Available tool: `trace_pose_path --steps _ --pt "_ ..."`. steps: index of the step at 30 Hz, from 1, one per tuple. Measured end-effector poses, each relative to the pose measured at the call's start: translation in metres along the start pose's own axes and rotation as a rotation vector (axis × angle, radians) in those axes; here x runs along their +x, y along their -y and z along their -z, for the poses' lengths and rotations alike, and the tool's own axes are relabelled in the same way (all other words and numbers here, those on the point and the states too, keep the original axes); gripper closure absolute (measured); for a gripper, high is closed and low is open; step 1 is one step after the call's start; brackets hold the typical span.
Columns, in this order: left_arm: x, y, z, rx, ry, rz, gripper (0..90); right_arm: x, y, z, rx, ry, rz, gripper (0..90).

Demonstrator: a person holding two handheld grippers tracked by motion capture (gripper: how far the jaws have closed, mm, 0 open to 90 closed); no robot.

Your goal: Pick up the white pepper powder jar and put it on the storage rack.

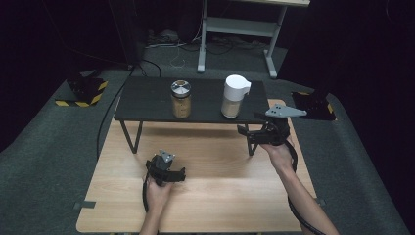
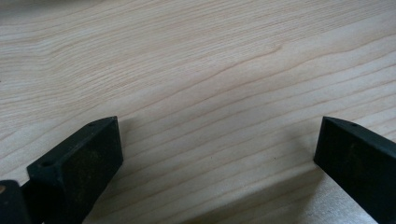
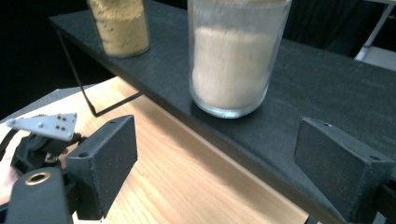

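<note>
Black shelf (image 3: pixel 322 98), white-lidded jar (image 3: pixel 232 60) just beyond open right gripper (image 3: pixel 233 163)

A black shelf (image 1: pixel 147 100) is set on a wooden table (image 1: pixel 220 196). Two jars are borne by the shelf: a metal-lidded jar (image 1: pixel 181 99) and a white-lidded jar (image 1: pixel 233 96).

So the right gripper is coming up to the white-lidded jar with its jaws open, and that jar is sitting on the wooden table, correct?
Not quite. The white-lidded jar stands on the black shelf, not the wooden table; the right gripper view shows it. The right gripper is near it, jaws open.
</note>
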State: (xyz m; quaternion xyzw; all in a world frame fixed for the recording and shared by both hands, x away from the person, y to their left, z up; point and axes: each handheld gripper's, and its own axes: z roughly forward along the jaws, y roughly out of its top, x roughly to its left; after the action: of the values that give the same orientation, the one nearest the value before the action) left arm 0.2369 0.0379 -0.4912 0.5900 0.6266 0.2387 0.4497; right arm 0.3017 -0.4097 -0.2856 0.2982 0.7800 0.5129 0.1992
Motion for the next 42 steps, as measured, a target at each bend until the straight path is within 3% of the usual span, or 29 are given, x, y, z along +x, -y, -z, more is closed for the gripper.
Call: trace_pose_path --steps 9,19,29,42 --pt "0.000 -0.001 0.000 0.004 -0.001 -0.005 1.0 0.006 0.032 0.010 -0.019 -0.007 -0.005 13.2" --pt "0.000 -0.001 0.000 0.003 -0.002 -0.004 1.0 0.003 0.064 0.005 0.010 -0.020 -0.040 13.2" --pt "0.000 0.000 0.000 0.003 -0.003 -0.004 1.0 0.000 0.102 -0.023 0.095 -0.034 -0.056 12.8" --pt "0.000 0.000 0.000 0.003 -0.003 -0.004 1.0 0.003 0.133 -0.052 0.181 0.005 -0.091 12.0"
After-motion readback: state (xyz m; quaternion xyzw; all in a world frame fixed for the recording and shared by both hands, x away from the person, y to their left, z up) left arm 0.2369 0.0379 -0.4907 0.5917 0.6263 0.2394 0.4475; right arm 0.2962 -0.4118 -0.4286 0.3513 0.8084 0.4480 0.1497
